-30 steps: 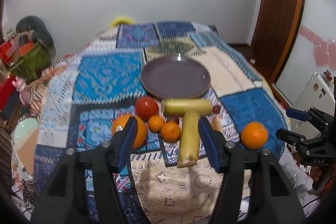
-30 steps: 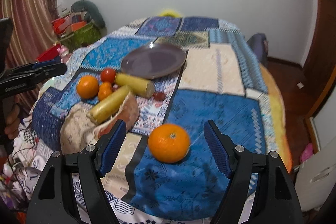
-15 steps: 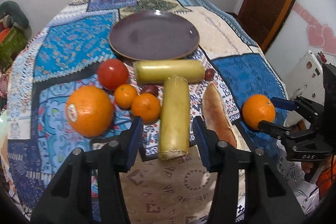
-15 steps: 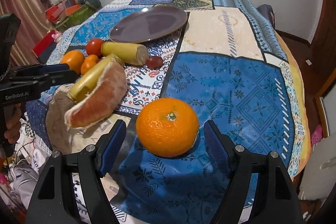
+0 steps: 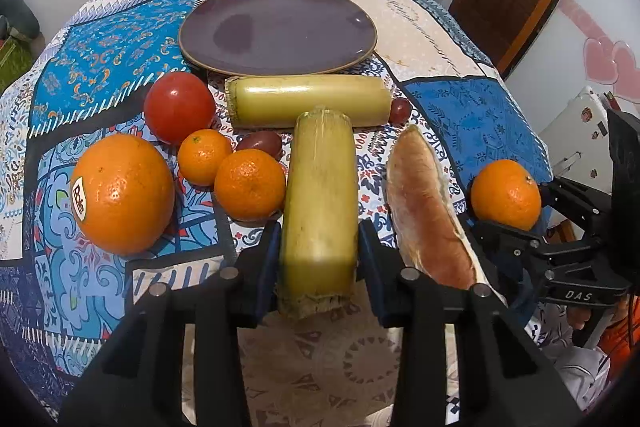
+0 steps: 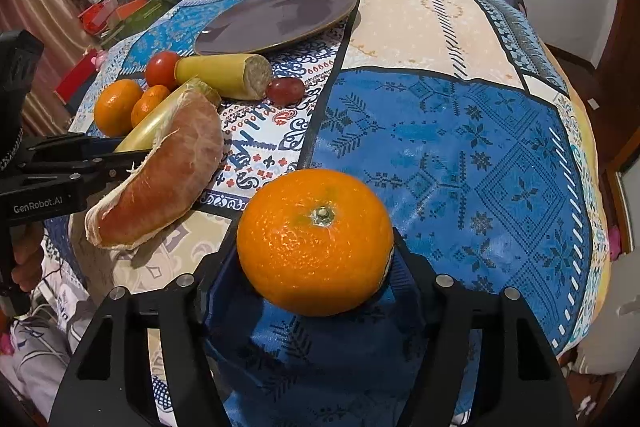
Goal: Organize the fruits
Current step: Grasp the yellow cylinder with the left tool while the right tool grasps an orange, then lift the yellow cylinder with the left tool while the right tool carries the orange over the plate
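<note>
Both claws closed in over the last half second: your left gripper (image 5: 318, 259) had its pads pressed against the near end of the sugarcane piece (image 5: 320, 203), and your right gripper (image 6: 316, 267) was clamped on the orange (image 6: 316, 247). Ahead of both lay the purple plate (image 5: 360, 27). You did well to lift straight up, clear of the pomelo wedge (image 5: 428, 211) just right of the left claw.

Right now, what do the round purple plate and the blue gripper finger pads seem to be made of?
Round purple plate: probably glazed ceramic; glossy highlights, thin tan rim. Blue finger pads of the left gripper: likely matte rubber or soft plastic on black plastic; no shine, but unconfirmed.
</note>
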`<state>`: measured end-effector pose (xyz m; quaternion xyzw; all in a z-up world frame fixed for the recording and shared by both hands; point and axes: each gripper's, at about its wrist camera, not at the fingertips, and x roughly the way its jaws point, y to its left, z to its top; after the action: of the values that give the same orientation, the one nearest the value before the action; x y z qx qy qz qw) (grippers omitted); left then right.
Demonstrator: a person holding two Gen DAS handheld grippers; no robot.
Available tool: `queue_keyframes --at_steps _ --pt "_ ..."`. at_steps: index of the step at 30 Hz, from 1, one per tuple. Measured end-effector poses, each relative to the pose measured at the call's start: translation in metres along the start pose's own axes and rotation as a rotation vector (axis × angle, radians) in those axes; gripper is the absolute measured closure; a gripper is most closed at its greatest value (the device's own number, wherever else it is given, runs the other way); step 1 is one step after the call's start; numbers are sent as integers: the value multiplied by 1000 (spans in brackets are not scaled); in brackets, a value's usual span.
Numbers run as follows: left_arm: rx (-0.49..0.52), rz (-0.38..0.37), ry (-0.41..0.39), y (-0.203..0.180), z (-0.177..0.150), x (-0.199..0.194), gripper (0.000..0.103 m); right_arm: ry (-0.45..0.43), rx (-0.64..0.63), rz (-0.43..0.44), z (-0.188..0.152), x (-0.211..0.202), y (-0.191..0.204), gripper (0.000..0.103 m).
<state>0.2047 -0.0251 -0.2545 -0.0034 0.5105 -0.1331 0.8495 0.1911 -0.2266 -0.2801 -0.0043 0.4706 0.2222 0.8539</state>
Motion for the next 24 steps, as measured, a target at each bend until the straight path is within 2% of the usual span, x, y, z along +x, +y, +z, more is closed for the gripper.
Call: queue_keyframes --at_steps 11,21,24 --pt "55 12 64 1 -21 -20 64 -40 24 22 1 -11 -2 40" --pt "59 25 119 -4 -2 4 64 -49 18 13 4 -14 -2 40" --pt "58 30 111 -5 3 10 64 -47 30 15 3 -15 -4 40"
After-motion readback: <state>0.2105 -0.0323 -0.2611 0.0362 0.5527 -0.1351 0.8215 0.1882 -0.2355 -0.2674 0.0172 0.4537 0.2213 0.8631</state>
